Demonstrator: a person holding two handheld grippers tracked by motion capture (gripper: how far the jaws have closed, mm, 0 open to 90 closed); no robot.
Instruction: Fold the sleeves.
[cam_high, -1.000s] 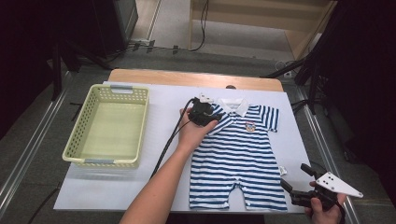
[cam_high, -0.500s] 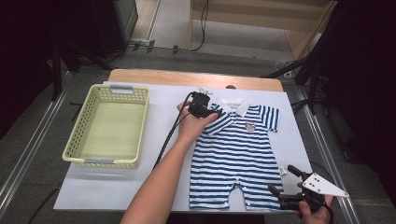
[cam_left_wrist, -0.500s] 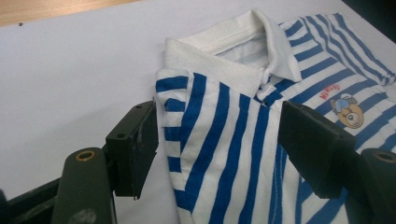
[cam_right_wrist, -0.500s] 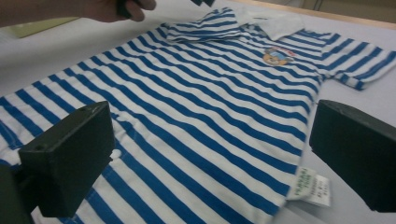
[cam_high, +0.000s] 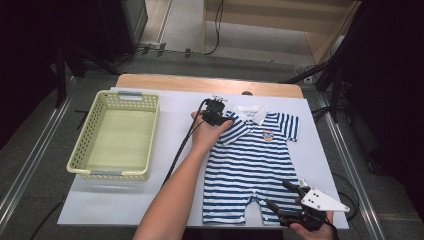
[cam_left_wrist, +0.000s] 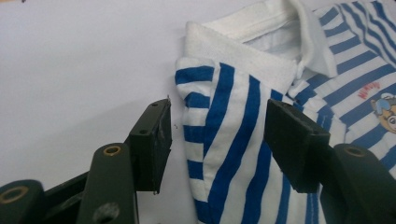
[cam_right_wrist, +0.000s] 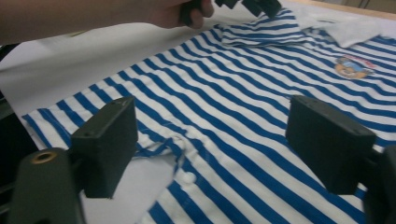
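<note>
White sheeting (cam_high: 125, 200) covers the table, with dark floor and cables beyond it at the top of the high view. At centre right of that frame a blue-and-white striped baby romper (cam_high: 250, 165) lies flat, its white collar (cam_high: 250, 111) toward the top and its legs toward the bottom edge. A pale yellow basket (cam_high: 80, 167) stands at the left, well apart from the garment.

From the bottom centre a bare forearm reaches up to the left gripper (cam_high: 216, 114), which sits at the romper's upper left, over the folded-in sleeve (cam_left_wrist: 219, 140). In the left gripper view its jaws stand apart on either side of that striped sleeve; they have just been closing, yet gaps show between the pads and the cloth.

At the lower right corner of the high view the right gripper (cam_high: 284, 195) lies just over the romper's right leg hem. In the right gripper view its jaws are spread wide above the striped cloth near the crotch snaps (cam_right_wrist: 187, 177), having just narrowed a little, and pinch nothing.
</note>
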